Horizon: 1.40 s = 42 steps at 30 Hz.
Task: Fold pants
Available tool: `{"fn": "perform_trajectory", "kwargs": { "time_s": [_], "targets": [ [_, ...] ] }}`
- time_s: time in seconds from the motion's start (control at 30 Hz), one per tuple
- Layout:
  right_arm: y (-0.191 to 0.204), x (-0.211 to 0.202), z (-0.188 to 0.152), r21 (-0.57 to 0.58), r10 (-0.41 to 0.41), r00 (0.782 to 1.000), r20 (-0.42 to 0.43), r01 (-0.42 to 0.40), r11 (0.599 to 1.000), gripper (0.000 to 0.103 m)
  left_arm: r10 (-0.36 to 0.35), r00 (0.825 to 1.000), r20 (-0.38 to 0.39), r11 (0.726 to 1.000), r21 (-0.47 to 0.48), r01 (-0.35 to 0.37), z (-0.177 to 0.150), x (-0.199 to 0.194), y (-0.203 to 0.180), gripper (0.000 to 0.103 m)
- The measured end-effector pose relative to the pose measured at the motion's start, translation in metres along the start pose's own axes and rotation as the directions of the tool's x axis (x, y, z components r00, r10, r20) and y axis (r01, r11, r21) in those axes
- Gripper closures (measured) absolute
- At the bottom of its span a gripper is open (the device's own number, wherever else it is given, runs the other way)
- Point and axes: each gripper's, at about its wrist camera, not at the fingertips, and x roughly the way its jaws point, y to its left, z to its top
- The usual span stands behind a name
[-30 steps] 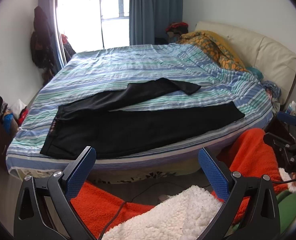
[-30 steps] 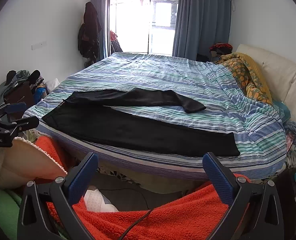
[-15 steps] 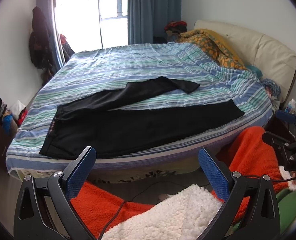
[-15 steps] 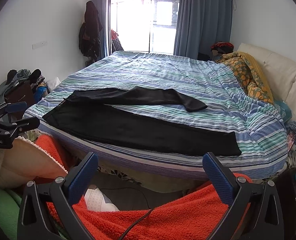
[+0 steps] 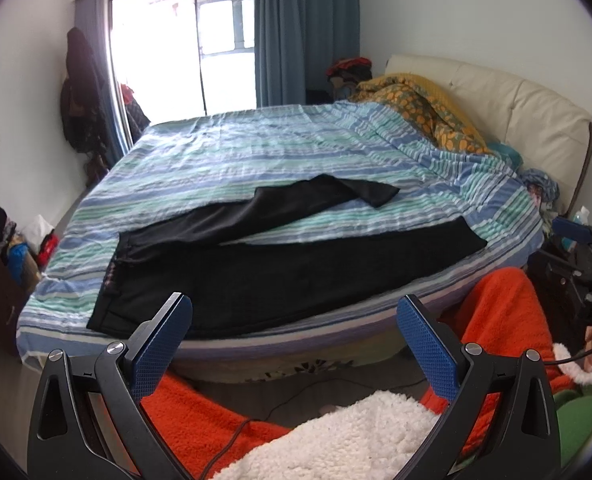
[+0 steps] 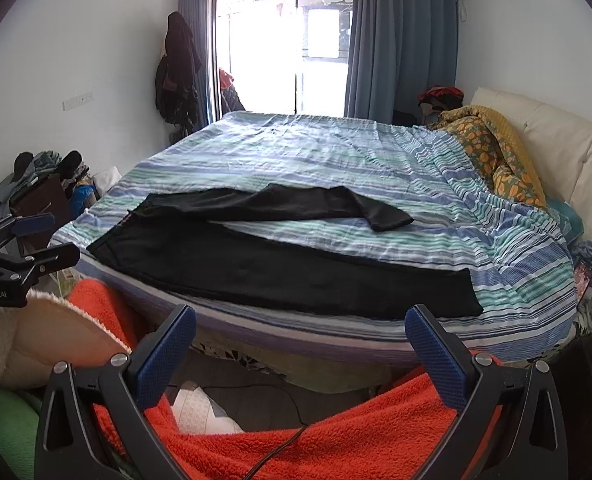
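**Black pants lie spread on striped bed, both grippers held back and empty**

While I hold both tools short of the mattress, the bed (image 5: 256, 148) fills most of each view, covered by a blue, green and white striped sheet (image 6: 335, 148), with a yellow patterned quilt (image 5: 423, 108) bunched against the cream headboard (image 5: 535, 120). Black pants (image 5: 280, 268) lie flat along the near edge of the bed, their long axis running side to side across my view: waistband at the left, hems toward the headboard side at the right. One leg runs straight along the edge; the other splays away from it toward the middle of the bed, its end bent over, so a wedge of sheet shows between the two. My left gripper (image 5: 294, 332) hangs with its blue-padded fingers (image 5: 162, 340) spread wide, gripping nothing and touching nothing, near the waistband end. My right gripper (image 6: 299, 340) is likewise wide apart and empty, off the bed's edge near the hem end. Orange fleece (image 6: 335, 432) with white trim sits below both tools, and a thin black cable (image 5: 232, 436) trails across it.
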Motion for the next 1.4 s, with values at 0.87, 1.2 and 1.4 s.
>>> {"fn": "perform_trajectory", "kwargs": {
  "time_s": [0.87,1.2,1.4],
  "targets": [
    [0.003,-0.024,0.033,0.097,0.063,0.992,0.108,-0.074,0.993,0.0,-0.033,0.984,0.178,0.999,-0.008,0.035,0.027,-0.038,-0.015,0.001],
    [0.01,-0.015,0.029,0.065,0.08,0.994,0.076,-0.085,0.994,0.0,-0.04,0.981,0.189,0.999,-0.029,0.046,0.023,-0.039,-0.008,0.001],
    [0.008,-0.008,0.024,0.082,0.081,0.996,0.045,-0.084,0.993,0.0,-0.048,0.98,0.192,0.999,-0.01,0.051,0.019,-0.041,-0.014,0.001]
  ]
}}
